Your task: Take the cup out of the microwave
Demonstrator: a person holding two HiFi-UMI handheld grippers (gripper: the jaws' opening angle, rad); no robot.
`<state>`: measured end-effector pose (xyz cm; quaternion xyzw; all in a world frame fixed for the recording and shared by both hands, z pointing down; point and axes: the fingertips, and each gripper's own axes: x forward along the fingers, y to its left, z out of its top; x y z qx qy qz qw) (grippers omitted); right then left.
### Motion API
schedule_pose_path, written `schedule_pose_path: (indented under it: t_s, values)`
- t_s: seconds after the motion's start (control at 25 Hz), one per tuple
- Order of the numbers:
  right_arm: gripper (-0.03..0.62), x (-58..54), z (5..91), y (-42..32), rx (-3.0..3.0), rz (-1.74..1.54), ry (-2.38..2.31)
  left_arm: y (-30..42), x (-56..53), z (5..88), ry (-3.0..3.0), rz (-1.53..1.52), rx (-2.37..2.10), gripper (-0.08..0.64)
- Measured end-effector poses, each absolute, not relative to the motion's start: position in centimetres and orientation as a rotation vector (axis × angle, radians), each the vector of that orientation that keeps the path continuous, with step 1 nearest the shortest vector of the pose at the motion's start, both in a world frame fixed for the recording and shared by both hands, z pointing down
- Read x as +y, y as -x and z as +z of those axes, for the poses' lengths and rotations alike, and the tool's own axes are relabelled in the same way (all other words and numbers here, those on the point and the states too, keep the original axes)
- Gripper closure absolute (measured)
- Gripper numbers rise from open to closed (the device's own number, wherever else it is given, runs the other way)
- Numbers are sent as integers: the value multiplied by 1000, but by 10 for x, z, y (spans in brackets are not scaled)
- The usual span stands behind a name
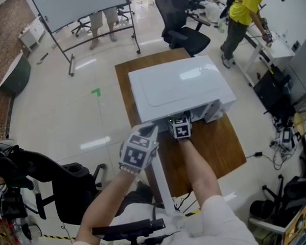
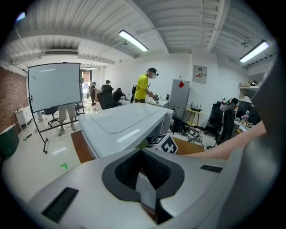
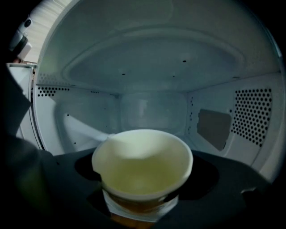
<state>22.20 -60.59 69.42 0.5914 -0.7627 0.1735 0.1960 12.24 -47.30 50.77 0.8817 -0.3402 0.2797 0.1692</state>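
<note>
The cup in the microwave is flanked by the right gripper, fingers released; the left gripper is clenched, empty. Firm closing is needed next.

I see a brown wooden table standing on a pale, glossy floor. One white microwave rests directly on the tabletop and covers most of its far half, while the near right part of the top is bare wood. A green tape mark lies on the floor, left of the table.
</note>
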Motion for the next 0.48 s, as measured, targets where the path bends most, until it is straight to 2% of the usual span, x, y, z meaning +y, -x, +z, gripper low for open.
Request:
schedule_pose_path:
  t_s: [0.48]
  values:
    - [100,-565,650,-235,-2226,555,-1770,-130,-465,502,-2512,776,-970,568]
